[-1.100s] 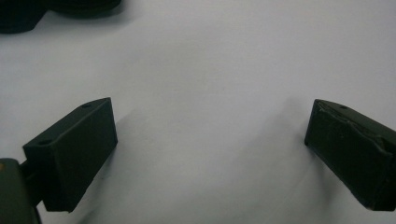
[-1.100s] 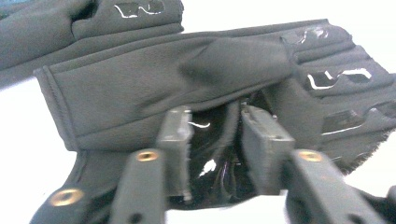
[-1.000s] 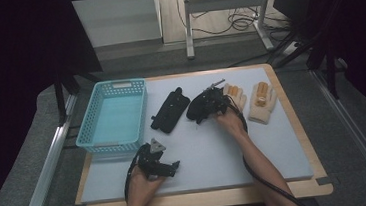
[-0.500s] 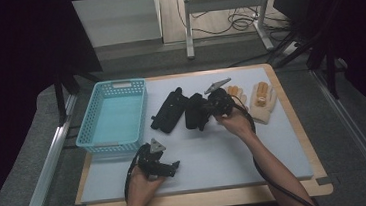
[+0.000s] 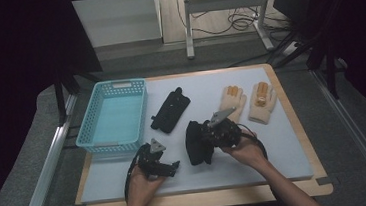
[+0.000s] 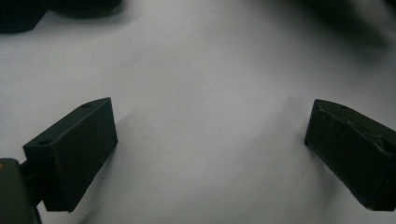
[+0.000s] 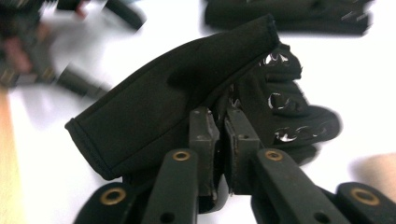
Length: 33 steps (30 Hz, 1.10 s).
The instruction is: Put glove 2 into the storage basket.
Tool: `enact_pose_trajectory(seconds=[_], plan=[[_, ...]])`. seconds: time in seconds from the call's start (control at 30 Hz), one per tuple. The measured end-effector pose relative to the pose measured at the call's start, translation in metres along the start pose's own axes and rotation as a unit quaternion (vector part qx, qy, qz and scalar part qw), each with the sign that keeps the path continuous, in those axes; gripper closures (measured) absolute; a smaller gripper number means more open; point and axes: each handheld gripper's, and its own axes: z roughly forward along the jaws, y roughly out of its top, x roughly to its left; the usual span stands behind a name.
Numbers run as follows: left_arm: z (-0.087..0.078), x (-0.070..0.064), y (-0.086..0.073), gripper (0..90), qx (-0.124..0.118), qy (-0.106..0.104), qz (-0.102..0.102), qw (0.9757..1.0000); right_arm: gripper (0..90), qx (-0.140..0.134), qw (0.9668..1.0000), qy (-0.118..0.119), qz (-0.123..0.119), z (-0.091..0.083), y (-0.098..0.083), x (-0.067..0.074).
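A black glove [image 5: 196, 145] sits crumpled on the white mat [image 5: 256, 157] at centre, its cuff raised in the right gripper view [image 7: 154, 107]. My right gripper [image 5: 211, 136] [image 7: 219, 123] is shut on its fabric. The jaws have just been opening a little, and the fabric stays pinched between them. A second black glove [image 5: 170, 110] [image 7: 289, 16] lies flat farther back. My left gripper [image 5: 162, 168] [image 6: 210, 135] rests near the front edge, open, with bare mat between its jaws.
A light blue basket [image 5: 86, 136] stands on the left side of the table. Two beige gloves with orange palms [image 5: 233, 100] [image 5: 263, 101] lie at the back right. A wooden table rim [image 5: 204, 200] borders the mat in front.
My right gripper has come toward the front of the table with the black glove, away from the beige gloves. The left gripper has kept still.
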Motion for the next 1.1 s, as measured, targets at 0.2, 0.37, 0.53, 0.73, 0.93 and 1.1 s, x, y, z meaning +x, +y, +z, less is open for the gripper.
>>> enact_pose_trajectory(seconds=[0.2,0.37,0.53,0.73,0.93,1.1], plan=[[0.000,0.000,0.000,2.6,0.000,0.000,0.001,1.0000,51.3,-0.028,0.9994,-0.015,0.015,-0.006,-0.007,0.000],[0.000,0.000,0.000,2.6,0.000,0.000,0.000,1.0000,52.6,-0.032,0.9985,-0.020,0.040,-0.007,-0.006,-0.018],[0.000,0.000,0.000,2.7,0.001,0.000,0.002,1.0000,57.6,-0.035,0.9972,-0.006,0.065,0.010,0.004,-0.035],[0.000,0.000,0.000,2.7,0.002,0.000,0.001,1.0000,66.2,-0.044,0.9957,-0.010,0.081,0.033,0.026,-0.051],[0.000,0.000,0.000,2.7,0.001,-0.001,0.000,1.0000,70.0,-0.039,0.9958,-0.015,0.082,0.055,0.046,-0.059],[0.000,0.000,0.000,2.7,0.001,-0.001,0.000,1.0000,70.5,-0.038,0.9954,-0.021,0.086,0.077,0.063,-0.066]])
